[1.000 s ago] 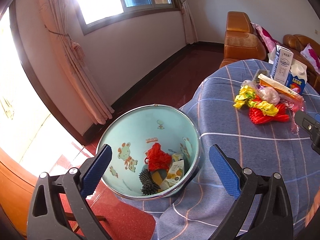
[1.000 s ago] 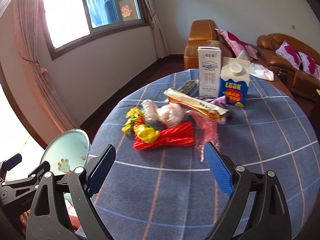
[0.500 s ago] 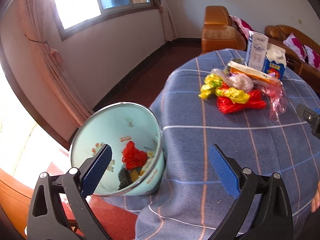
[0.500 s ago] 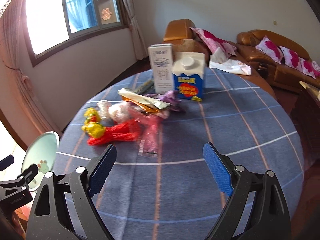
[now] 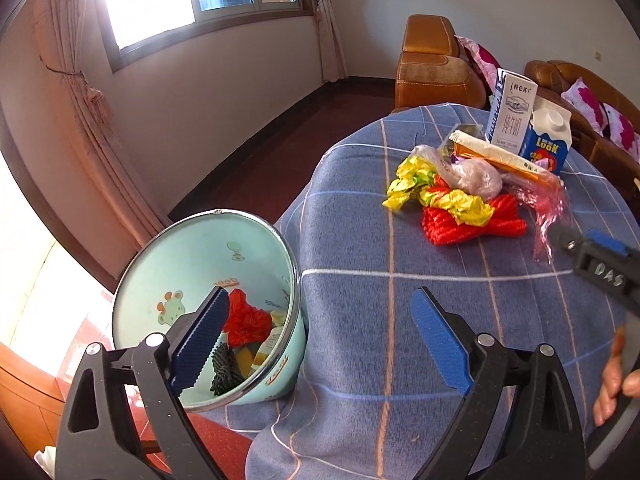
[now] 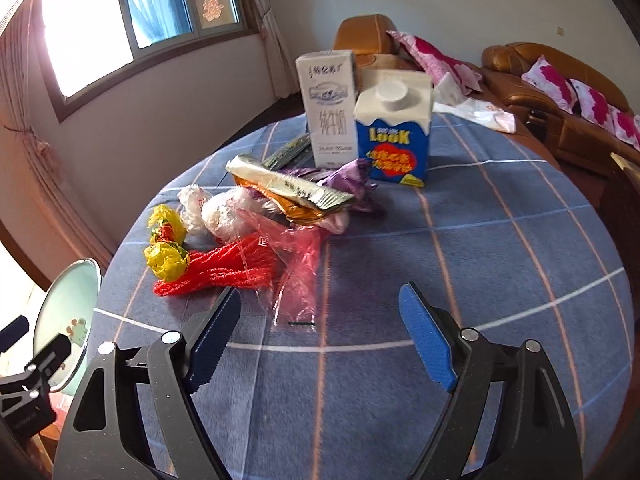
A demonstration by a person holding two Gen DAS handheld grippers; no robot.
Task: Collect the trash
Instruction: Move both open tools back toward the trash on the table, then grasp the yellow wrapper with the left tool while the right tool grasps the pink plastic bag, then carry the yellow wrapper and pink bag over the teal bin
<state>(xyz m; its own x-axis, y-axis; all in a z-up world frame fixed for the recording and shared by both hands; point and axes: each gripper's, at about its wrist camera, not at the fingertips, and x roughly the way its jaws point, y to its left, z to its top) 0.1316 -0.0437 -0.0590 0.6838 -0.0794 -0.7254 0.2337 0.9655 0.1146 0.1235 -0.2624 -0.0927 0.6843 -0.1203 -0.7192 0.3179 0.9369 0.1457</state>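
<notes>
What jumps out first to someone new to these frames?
The bright heap of trash mid-table: red netting, yellow wrappers and clear plastic on the blue checked tablecloth. Behind it stand two cartons, a white one beside a blue-and-white one. At the table's left edge sits a pale green bin, already holding some trash.

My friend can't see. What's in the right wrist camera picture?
The open right gripper hovers over a round table with a blue checked cloth, facing a trash pile: red mesh netting, yellow crumpled wrappers, two upright cartons.
</notes>
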